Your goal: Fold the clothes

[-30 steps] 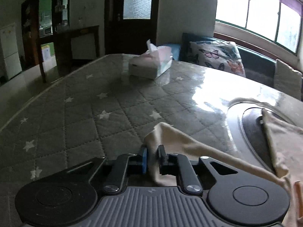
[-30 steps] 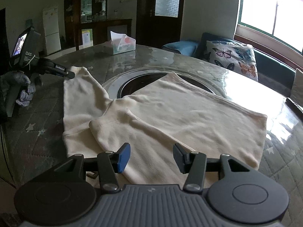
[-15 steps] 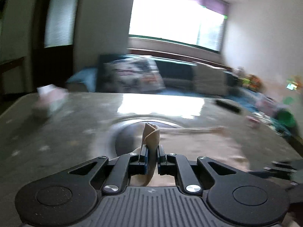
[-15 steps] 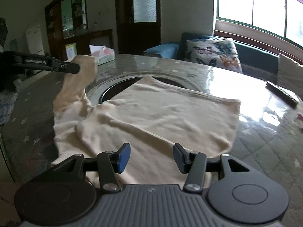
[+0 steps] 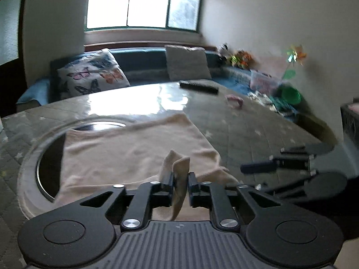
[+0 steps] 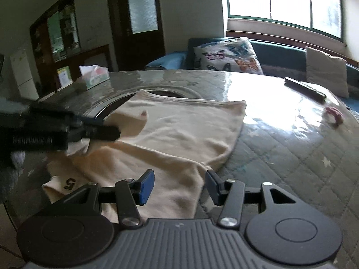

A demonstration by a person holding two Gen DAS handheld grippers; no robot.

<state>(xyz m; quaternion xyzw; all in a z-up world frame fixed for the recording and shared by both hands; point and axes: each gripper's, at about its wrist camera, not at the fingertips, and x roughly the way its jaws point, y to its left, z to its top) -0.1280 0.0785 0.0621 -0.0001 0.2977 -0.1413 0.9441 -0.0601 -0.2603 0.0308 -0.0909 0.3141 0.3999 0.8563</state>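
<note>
Opening left tool (image 5: 180, 182) with cream garment (image 5: 134, 154) sleeve between jaws

Garment (image 6: 179, 134) on table (image 6: 280, 148); tissue box (image 6: 94, 76) behind-left; remote (image 6: 305, 88) behind-right.

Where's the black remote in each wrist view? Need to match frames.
Left wrist: black remote upper centre, at the table's far edge, below the plain cushion.
Right wrist: black remote upper right, at the far edge, left of the plain cushion.
Shared landmark: butterfly cushion.
</note>
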